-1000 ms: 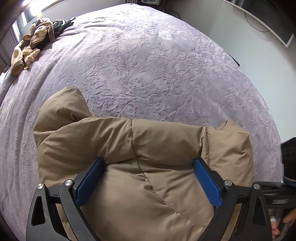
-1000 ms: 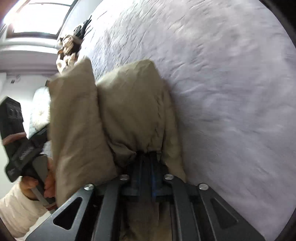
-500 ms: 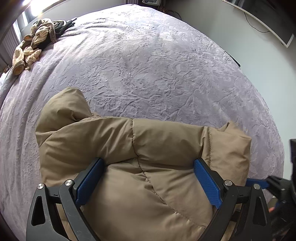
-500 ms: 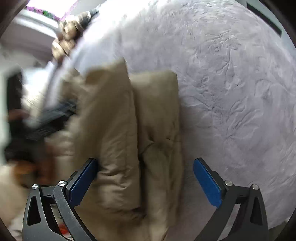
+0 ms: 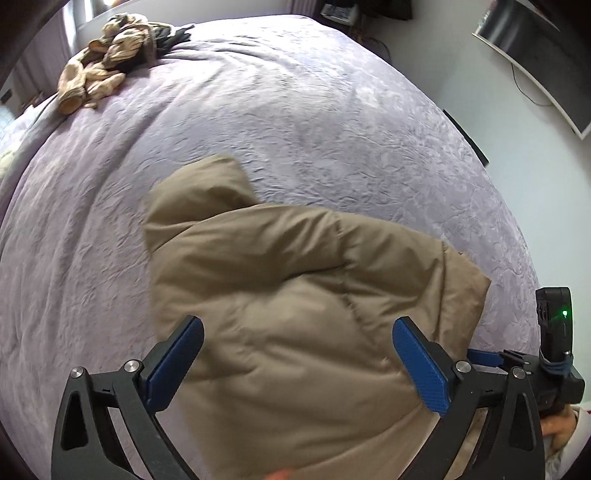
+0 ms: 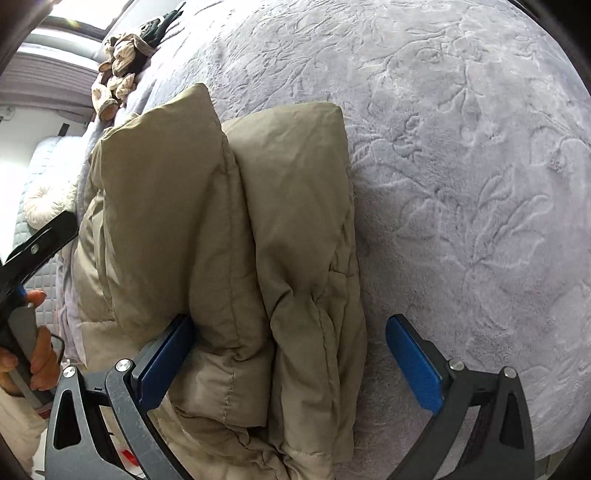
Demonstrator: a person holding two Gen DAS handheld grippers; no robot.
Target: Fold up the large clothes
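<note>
The left tool [image 5: 297, 360] stands wide open over the folded tan jacket [image 5: 295, 314], gripping nothing; the right tool [image 6: 288, 363] is spread wide too, empty, the jacket lying on the bed [image 6: 461, 166] beneath both.

I see a lilac bedspread [image 5: 332, 122] with a raised leaf-and-flower pattern covering the whole bed. At its far corner lies a heap of tan and dark clothes [image 5: 110, 66], crumpled, right at the edge by the window [image 6: 85, 14]. On my right a pale wall [image 5: 509, 122] carries a dark screen [image 5: 535, 55] with a cable hanging below it. From the right camera I also make out a round cream cushion [image 6: 44, 203] on a quilted grey surface [image 6: 40, 258] beside the bed.
</note>
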